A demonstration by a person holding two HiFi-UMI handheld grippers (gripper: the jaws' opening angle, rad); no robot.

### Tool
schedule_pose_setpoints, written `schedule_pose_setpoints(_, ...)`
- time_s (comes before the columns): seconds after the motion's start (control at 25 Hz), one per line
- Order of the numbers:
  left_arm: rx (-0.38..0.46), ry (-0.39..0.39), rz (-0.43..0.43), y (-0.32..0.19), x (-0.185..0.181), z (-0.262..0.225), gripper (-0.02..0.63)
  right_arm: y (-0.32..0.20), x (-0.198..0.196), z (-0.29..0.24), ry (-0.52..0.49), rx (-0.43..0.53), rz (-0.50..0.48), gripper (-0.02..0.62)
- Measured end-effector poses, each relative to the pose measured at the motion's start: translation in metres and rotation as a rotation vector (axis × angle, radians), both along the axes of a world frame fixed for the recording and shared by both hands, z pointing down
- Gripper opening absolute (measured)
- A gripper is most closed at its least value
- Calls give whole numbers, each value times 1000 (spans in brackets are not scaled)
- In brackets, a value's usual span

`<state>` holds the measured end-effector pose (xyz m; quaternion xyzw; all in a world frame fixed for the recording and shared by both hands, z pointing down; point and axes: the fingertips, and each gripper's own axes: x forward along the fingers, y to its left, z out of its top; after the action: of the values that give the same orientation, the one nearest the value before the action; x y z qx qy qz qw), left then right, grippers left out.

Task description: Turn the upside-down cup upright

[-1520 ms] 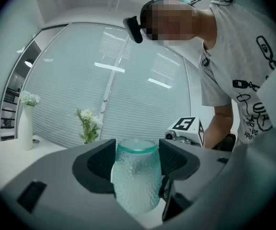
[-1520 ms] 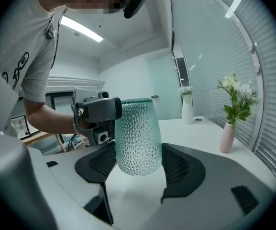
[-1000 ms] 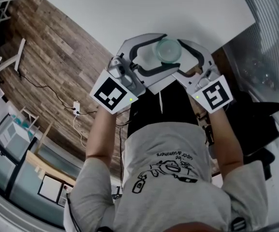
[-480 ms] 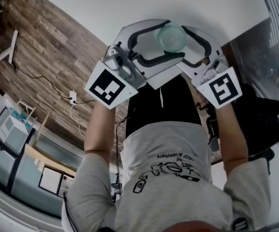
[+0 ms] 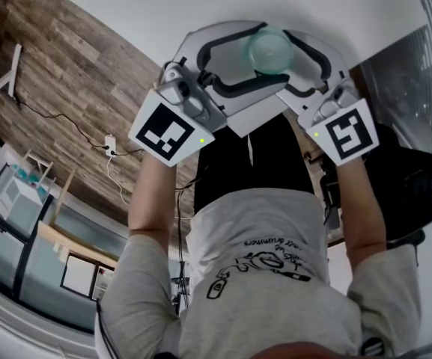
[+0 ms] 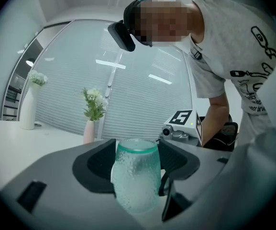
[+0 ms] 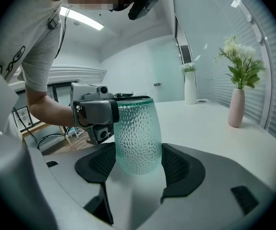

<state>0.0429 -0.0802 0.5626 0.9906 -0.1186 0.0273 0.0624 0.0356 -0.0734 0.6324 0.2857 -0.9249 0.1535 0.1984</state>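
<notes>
1 cup (image 5: 268, 48) between claws (left (image 6: 138, 169), right (image 7: 138, 164))

The cup (image 7: 137, 135) was seen in translucent pale sea-green, patterned all over with small raised dimples. The fingers (image 7: 183, 169) were finished in light grey, with black, finely meshed pads. Black-and-white square patterns were carried on the marker cubes (image 5: 169, 132). The bench (image 5: 201, 6) was plain white, and the floor (image 5: 66, 88) was laid in brown wood-grain planks. A grey shirt (image 5: 268, 275) was printed with a black line drawing. One vase (image 7: 236, 108) was coloured pink, another (image 7: 190, 87) white.
</notes>
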Motion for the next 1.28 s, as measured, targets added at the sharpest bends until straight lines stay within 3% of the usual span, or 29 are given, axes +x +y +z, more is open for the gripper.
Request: schedule_pose_setpoints(1.28,32,-51,1,12,-2,30,285,10,-4,31,88,10,-65,314)
